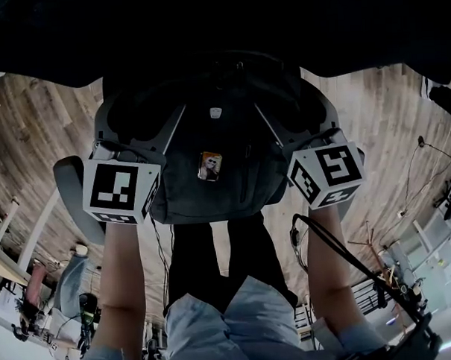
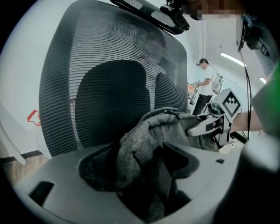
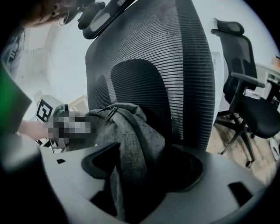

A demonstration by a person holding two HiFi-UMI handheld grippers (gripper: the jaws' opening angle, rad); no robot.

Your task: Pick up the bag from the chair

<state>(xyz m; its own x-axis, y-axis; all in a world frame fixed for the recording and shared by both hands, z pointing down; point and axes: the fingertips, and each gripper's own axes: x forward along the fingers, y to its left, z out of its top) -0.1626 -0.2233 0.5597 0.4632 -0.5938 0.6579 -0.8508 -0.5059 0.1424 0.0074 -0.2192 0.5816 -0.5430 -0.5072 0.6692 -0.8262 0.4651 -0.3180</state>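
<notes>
A dark grey backpack [image 1: 209, 139] sits upright on the seat of a mesh-backed office chair [image 1: 69, 182], with a small photo tag [image 1: 210, 166] on its front. My left gripper [image 1: 127, 154] is at the bag's left shoulder and my right gripper [image 1: 313, 145] at its right shoulder. In the left gripper view the jaws of the left gripper [image 2: 140, 168] stand wide, with grey bag [image 2: 144, 135] fabric between them, in front of the chair back [image 2: 109, 65]. In the right gripper view the right gripper [image 3: 142, 166] also stands wide around a fold of the bag [image 3: 127, 127].
A second black office chair [image 3: 245, 100] stands to the right on the wooden floor [image 1: 29, 132]. A person [image 2: 208, 83] stands in the background. A black cable [image 1: 348, 260] hangs by my right forearm. Desks and gear line the room's edges.
</notes>
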